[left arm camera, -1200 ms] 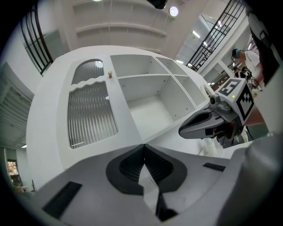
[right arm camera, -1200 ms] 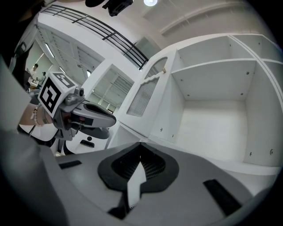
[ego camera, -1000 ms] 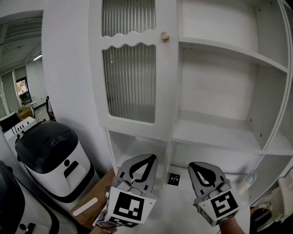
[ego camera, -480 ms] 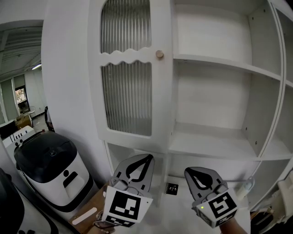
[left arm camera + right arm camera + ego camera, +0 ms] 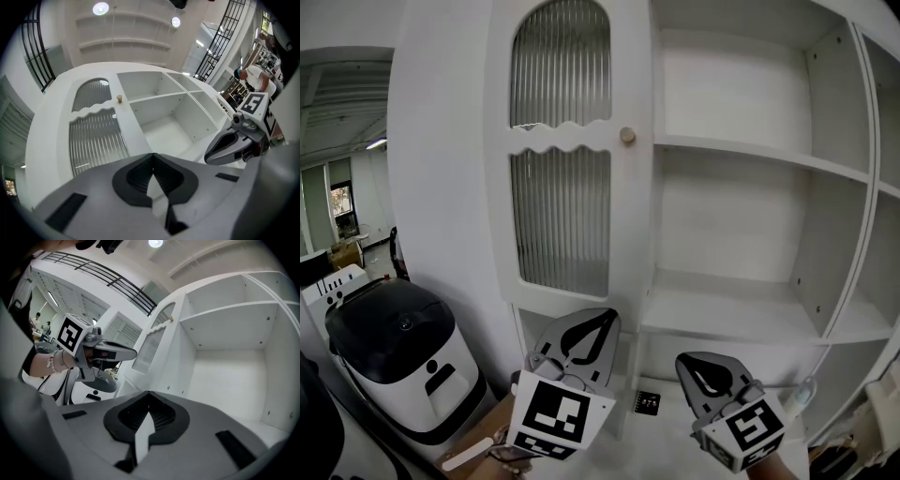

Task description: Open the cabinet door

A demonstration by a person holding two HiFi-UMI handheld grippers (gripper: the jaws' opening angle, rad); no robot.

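Since a second ago the left gripper has lifted a little toward the cabinet door, which stands shut, tall and upright. Its knob sits on the right edge, high above that gripper. Open shelves lie alongside. Left is nearer than the right gripper; both are clenched, empty.
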